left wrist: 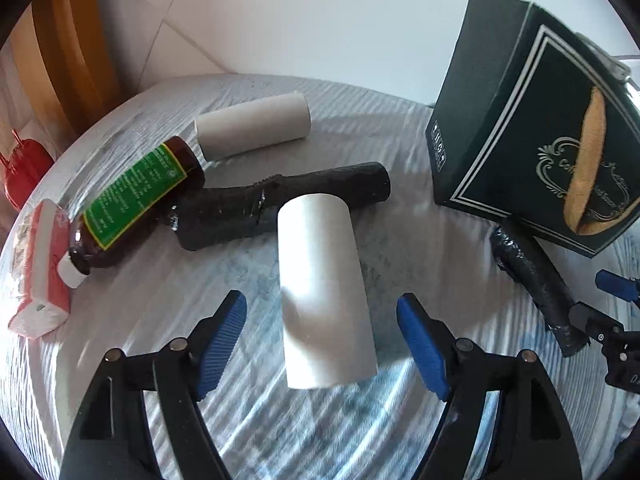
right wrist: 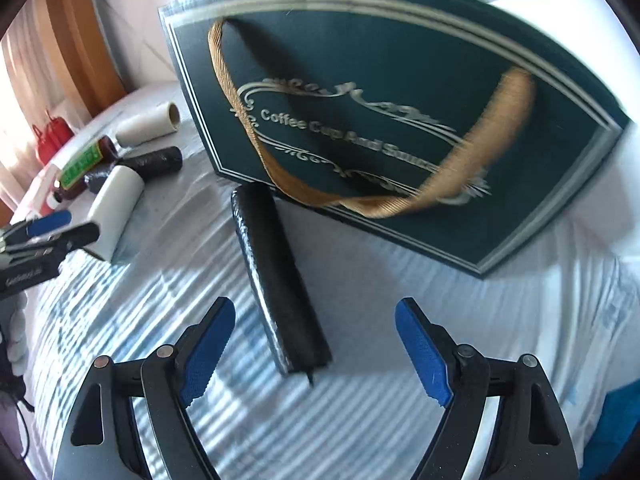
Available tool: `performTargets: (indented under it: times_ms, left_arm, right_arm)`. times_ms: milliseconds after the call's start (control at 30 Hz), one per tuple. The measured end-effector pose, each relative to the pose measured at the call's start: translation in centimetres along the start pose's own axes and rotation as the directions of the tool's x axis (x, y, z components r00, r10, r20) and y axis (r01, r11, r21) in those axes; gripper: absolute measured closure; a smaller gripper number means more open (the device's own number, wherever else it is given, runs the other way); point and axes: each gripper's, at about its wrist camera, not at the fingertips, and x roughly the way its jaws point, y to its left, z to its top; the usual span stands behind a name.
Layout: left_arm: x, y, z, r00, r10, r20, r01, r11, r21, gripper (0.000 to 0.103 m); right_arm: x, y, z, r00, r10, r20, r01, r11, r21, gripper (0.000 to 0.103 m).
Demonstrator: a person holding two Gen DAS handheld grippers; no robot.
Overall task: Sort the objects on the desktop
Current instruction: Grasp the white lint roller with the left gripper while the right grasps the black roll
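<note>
The left gripper point(left wrist: 322, 334) hangs with its jaws spread wide on either side of a smooth white cylindrical roll point(left wrist: 326, 292), touching nothing, placed as if to close across its width. The right gripper point(right wrist: 316, 346) is likewise spread and empty, straddling the near end of a black wrapped tube point(right wrist: 278, 280) whose far end lies at the foot of a dark green cardboard gift box point(right wrist: 400, 128) with a gold ribbon handle. The box is closed, so its contents are hidden. On the white-and-blue striped cloth surface point(left wrist: 360, 440) farther off lie a second white roll point(left wrist: 254, 126), a longer black tube point(left wrist: 280, 204) and a brown bottle with green label point(left wrist: 134, 204), loosely clustered and apparently unsorted.
</note>
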Motion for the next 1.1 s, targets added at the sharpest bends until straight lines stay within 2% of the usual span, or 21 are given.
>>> performTargets:
  times_ms: [67,100,133,200,233,267,300,467,767,900,1100]
  left_arm:
    - [1.5,-0.3,-0.1,1.0,0.006,-0.029,-0.006,1.0,-0.004,0.04]
    - [2.0,-0.2,-0.4,0.999,0.006,-0.041,-0.006,1.0,-0.006,0.049]
    - [1.9,-0.5,-0.5,1.0,0.025,-0.008,-0.025,1.0,0.011,0.056]
    - [2.0,-0.8,-0.8,1.0,0.015,0.002,-0.015,1.0,0.021,0.057]
    - [1.9,-0.7,-1.0,1.0,0.009,0.004,-0.009,1.0,0.021,0.058]
    - [1.8,-0.8,-1.1,1.0,0.005,0.003,-0.005,1.0,0.027,0.058]
    - [1.6,-0.7,-1.3,1.0,-0.002,-0.001,0.002,1.0,0.028,0.058]
    - [-0.9,-0.8,-3.4,0.999,-0.038,0.016,0.038,0.999,0.025,0.059]
    - [-6.4,-1.1,-7.3,0.997,-0.067,0.041,0.065,0.997,0.047,0.059]
    - [-9.9,-1.0,-8.4,0.992,-0.096,0.082,0.092,0.994,0.054,0.059]
    - [-16.2,-1.4,-10.0,0.976,-0.159,0.15,0.149,0.986,0.077,0.059]
  right_arm:
    - [1.6,0.7,0.7,1.0,0.003,-0.022,-0.003,1.0,0.001,0.034]
    - [2.2,1.0,0.9,1.0,0.005,-0.028,-0.004,1.0,0.003,0.036]
    - [3.0,1.3,1.1,0.999,0.01,-0.037,-0.01,1.0,0.006,0.036]
    - [4.0,1.8,1.3,0.999,0.006,-0.05,-0.006,1.0,0.003,0.041]
    - [4.6,2.1,1.5,0.998,0.0,-0.057,0.0,1.0,-0.001,0.046]
    - [5.2,2.4,1.5,0.998,-0.003,-0.064,0.003,1.0,-0.003,0.055]
    - [5.2,2.6,1.6,0.999,-0.019,-0.046,0.019,1.0,-0.011,0.059]
    - [4.2,3.6,0.9,0.999,0.016,-0.036,-0.015,0.999,0.029,0.068]
    - [-1.1,7.5,-3.0,0.995,0.096,0.0,-0.095,0.992,0.081,0.069]
    - [-5.0,9.4,-4.3,0.995,0.088,0.041,-0.091,0.994,0.068,0.069]
    - [-12.6,11.4,-6.1,0.99,0.032,0.136,-0.045,0.995,0.091,0.069]
